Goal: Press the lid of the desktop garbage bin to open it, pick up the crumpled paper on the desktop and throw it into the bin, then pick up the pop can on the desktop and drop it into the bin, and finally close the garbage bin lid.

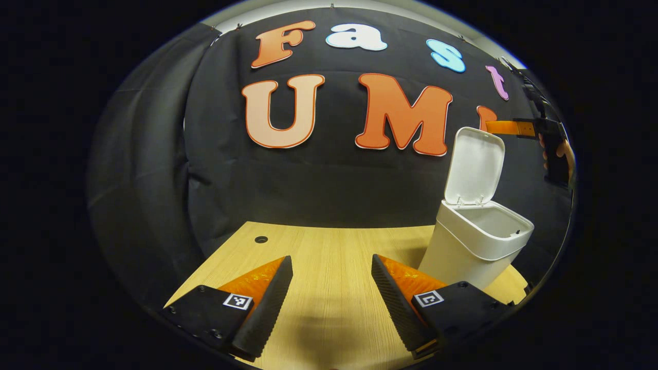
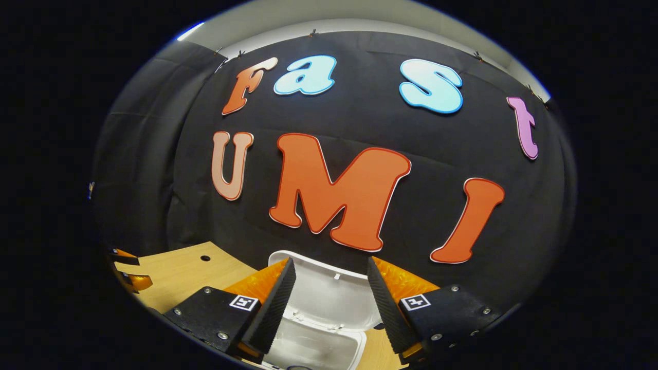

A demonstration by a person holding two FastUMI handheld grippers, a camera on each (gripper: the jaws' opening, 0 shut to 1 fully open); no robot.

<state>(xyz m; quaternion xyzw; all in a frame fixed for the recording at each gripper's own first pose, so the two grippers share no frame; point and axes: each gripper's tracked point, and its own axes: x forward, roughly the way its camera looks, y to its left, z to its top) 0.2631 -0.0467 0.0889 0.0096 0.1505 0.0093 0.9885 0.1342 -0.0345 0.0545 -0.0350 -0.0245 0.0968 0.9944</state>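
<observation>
Both views are evenly and fairly brightly lit from above. The table [image 1: 329, 246] is well exposed, with a soft, diffuse shadow lying between the left tongs [image 1: 331, 293]. The white bin [image 1: 475, 246] shows gentle shading, no harsh glare. Fisheye distortion bends straight edges strongly toward the rim, where detail darkens and softens. The centre stays sharp, without motion blur.

a staged recording booth, more lab than home: black cloth [image 1: 318, 180] is clipped up as a backdrop at twelve o'clock, with pale wall [image 2: 308, 13] showing above its top edge. a light wood desktop [image 1: 329, 246] with a cable hole [image 1: 261, 239] sits low, a white bin [image 1: 475, 241] at three o'clock.
</observation>
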